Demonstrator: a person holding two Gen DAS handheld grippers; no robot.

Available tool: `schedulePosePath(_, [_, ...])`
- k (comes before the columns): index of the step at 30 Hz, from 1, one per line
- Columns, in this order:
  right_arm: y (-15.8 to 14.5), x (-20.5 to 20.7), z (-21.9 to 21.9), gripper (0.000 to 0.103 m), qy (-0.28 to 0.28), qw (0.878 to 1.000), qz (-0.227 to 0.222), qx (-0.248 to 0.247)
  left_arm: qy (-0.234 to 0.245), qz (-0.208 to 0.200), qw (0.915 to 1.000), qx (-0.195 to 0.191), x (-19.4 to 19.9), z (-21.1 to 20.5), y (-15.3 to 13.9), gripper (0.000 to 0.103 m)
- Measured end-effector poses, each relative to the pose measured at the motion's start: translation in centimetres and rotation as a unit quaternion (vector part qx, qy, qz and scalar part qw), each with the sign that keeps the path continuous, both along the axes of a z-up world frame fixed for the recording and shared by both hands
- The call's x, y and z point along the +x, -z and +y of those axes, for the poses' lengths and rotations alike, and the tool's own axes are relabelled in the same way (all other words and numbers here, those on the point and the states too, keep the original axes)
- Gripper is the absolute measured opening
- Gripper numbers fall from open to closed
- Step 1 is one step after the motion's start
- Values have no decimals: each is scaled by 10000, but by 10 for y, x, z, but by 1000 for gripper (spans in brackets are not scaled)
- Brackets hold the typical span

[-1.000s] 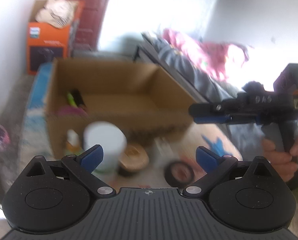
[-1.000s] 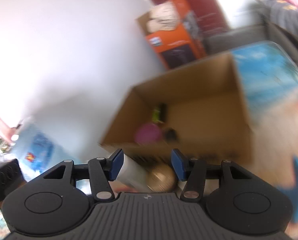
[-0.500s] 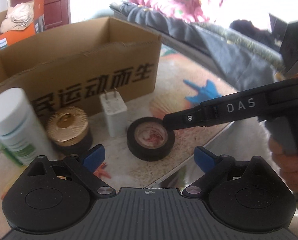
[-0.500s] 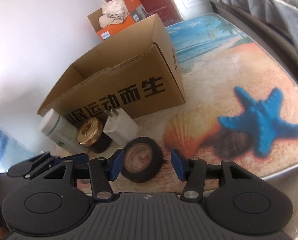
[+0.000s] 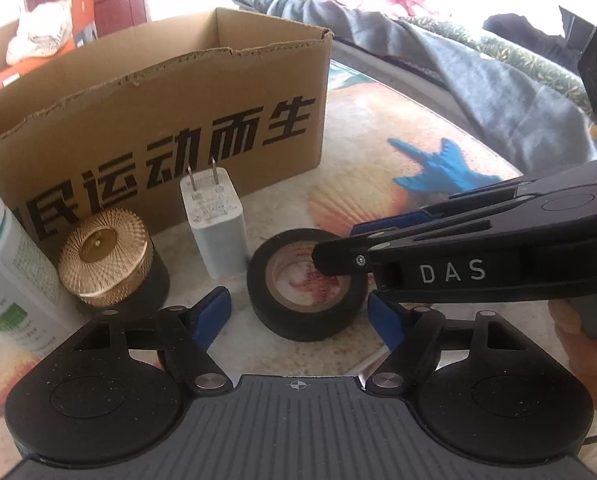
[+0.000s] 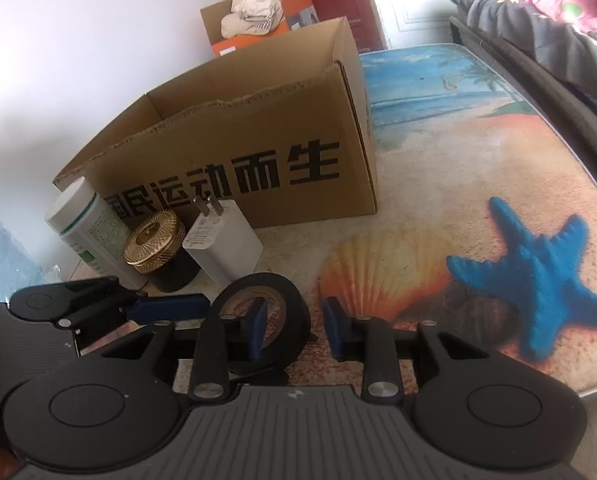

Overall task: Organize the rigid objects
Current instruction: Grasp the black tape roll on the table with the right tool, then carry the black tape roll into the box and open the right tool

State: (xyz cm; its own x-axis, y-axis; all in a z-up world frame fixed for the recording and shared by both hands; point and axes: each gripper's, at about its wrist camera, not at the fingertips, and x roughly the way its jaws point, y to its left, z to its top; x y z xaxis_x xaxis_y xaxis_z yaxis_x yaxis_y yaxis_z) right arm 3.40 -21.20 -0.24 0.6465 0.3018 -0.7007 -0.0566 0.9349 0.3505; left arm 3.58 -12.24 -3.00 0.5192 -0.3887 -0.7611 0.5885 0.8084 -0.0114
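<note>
Both grippers have come lower and nearer to the black tape roll than half a second back, when the right one hovered just above it. The left gripper has just been closing its jaws; its blue pads now flank the roll at nine and three o'clock, near its sides but not pressing, so it stays released. The right gripper has also been closing: one blue finger sits inside the roll's hollow core, the other stands outside the wall at three o'clock with a gap, so no grasp is made yet.

The roll is a matte black ring with a reddish printed cardboard core, lying flat on a glossy table top printed with a beach scene, a ribbed orange shell and a blue starfish. From the roll, at eleven o'clock stands a smooth white charger block with two metal prongs up; at nine o'clock a black jar with a gold wire-mesh lid; further left a white plastic bottle. Behind them, at twelve o'clock, sits an open corrugated cardboard box with a torn rim and bold black characters.
</note>
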Motion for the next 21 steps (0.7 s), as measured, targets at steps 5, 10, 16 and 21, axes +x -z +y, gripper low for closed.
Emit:
schedulePosePath(5, [1,3,1,24,-61,10000,-19,-65,35,-109,9999,-90,0,-4,0,67])
schedulePosePath(10, [-2,-1,2,18,22,10000,7,-82,58,-199,9997,-118,-4,-8,0,66])
schedulePosePath(16, [-45,-24,8,18,144,9990,-351,-248,198,-518,9977,-385,-21,0,-34,66])
schedulePosePath(21, [-101,-24,18,18,2,9936,-1097,-275,73,-1163,9921,-467,-25,13,-90,66])
